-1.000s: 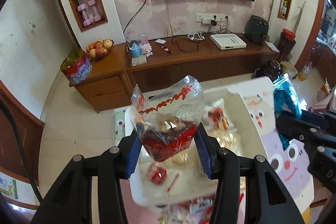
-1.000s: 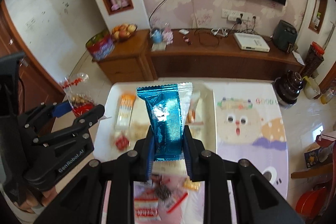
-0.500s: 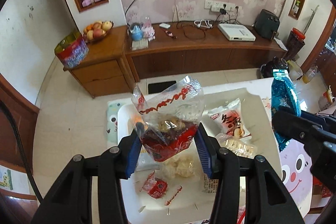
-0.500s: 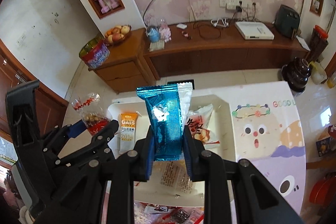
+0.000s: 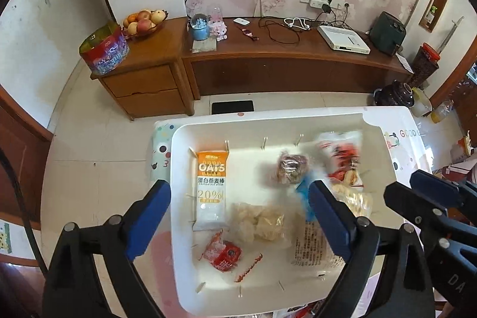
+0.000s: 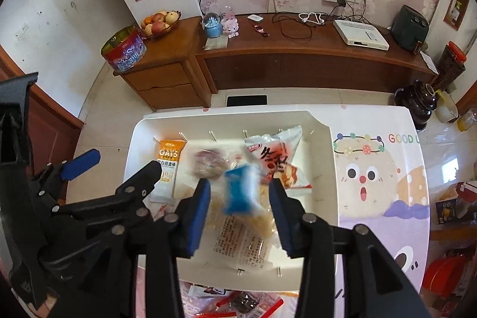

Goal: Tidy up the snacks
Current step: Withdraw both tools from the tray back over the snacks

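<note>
Both your grippers are spread wide w/ nothing between the pads: left gripper (image 5: 240,216) sits low-centre in its own view over the white tray (image 5: 179,198), right gripper (image 6: 238,207) low-centre in its view, hanging just above the tray's middle. Judging from the blur, the two packets in the air are dropping free. The blue foil packet (image 6: 240,188) is centre of the right view, between the open fingers but not touching either pad, smeared by motion; the clear bag w/ brownish nuts (image 5: 290,169) is centre-right in the left view, also blurred, over the tray floor. Probably the jaws are that wide so each packet falls clean into the tray rather than snagging. The tray sits on a table w/ a cartoon-print cloth (image 6: 372,175), right side of the frame. Already lying in the tray: orange-and-white OATS bar (image 5: 211,187) flat at left-centre, a pale puffed-snack bag (image 5: 259,221) below centre, a small red wrapped candy (image 5: 223,254) lower centre, a white-and-red bread packet (image 6: 275,157) upper right, and a clear packet w/ printed text (image 6: 241,243) near the tray's front edge. More wrappers (image 6: 238,303) sit at the bottom edge, outside the tray — prob. next to go in. Foil and film look slick, light, crinkly.
</note>
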### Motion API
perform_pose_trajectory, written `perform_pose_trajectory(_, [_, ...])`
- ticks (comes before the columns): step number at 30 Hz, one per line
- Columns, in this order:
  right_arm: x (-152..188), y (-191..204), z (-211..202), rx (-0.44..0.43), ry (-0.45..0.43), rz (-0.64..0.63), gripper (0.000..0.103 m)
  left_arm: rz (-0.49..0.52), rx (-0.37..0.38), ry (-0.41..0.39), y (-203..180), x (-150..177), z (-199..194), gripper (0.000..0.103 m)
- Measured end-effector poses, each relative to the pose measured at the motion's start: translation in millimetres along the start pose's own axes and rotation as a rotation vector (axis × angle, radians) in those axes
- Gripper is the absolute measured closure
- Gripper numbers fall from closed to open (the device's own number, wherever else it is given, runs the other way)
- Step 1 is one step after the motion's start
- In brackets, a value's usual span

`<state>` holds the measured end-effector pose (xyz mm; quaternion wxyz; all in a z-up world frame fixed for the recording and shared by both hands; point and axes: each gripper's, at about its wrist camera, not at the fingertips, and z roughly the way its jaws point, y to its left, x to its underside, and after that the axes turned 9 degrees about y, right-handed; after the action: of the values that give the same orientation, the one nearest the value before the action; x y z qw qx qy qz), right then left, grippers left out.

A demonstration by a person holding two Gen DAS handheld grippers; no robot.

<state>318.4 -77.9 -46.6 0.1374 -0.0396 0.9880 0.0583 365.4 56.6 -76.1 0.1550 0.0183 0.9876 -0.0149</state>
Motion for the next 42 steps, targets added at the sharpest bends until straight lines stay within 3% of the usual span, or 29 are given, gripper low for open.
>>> perform_pose_trajectory(21, [51,0,-31,-0.037,-0.022,0.01,0.06,-0.002,0.024,-0.045,-11,47,-51,0.01])
perform_pose_trajectory(32, [93,0,-60,-0.053,-0.058,-0.029,0.06,0.004,0.027,-0.092,-21,94,-86,0.01])
perform_pose_trajectory(42, [140,-10,-74,-0.077,-0.062,-0.071,0.06,-0.013,0.045,-0.062,-30,144,-101,0.01])
